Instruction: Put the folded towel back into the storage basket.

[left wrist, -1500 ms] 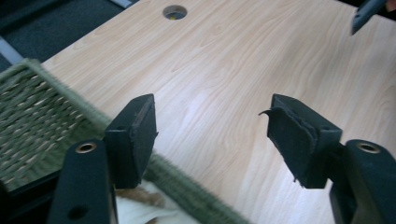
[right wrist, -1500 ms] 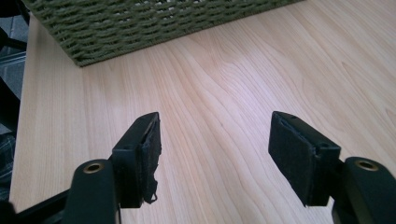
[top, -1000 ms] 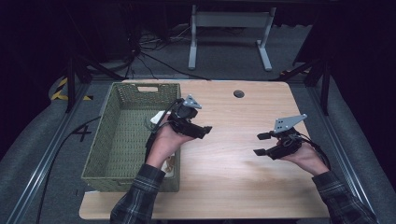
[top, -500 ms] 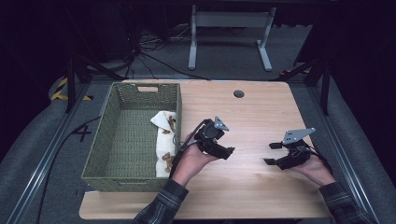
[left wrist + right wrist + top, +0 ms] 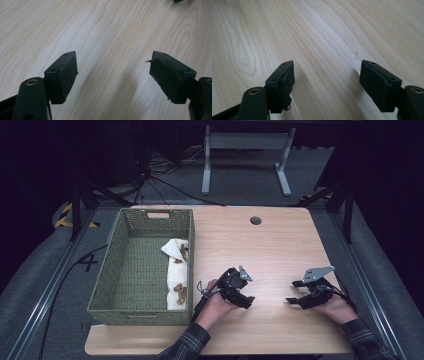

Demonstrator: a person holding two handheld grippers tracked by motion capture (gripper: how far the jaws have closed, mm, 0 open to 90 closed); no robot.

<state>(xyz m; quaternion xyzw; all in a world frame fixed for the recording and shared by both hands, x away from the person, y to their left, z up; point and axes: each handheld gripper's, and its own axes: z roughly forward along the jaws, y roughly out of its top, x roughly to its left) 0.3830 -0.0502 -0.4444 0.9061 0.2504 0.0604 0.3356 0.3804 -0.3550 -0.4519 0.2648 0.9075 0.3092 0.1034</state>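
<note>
A white cloth with brown prints [image 5: 178, 270] lies along the right inner wall of the green woven basket [image 5: 125, 270]. My left gripper [image 5: 248, 301] is low over the wooden table [image 5: 270, 245], right of the basket, and it is open; in the left gripper view [image 5: 113, 75] there is just bare wood between its pads. My right gripper [image 5: 295, 292] is low near the table's right front, facing left. Its jaws have just been opening, and nothing lies between them in the right gripper view [image 5: 327, 80].
The basket takes up the table's left side. A round cable hole [image 5: 255, 220] sits near the table's far edge. A grey metal stand [image 5: 245, 155] is on the floor beyond the table. A black cable [image 5: 75, 270] runs along the left.
My left gripper moved from above the basket to the right and down over the table, uncovering the cloth in the basket. My right gripper sank slightly toward the table's right front.
</note>
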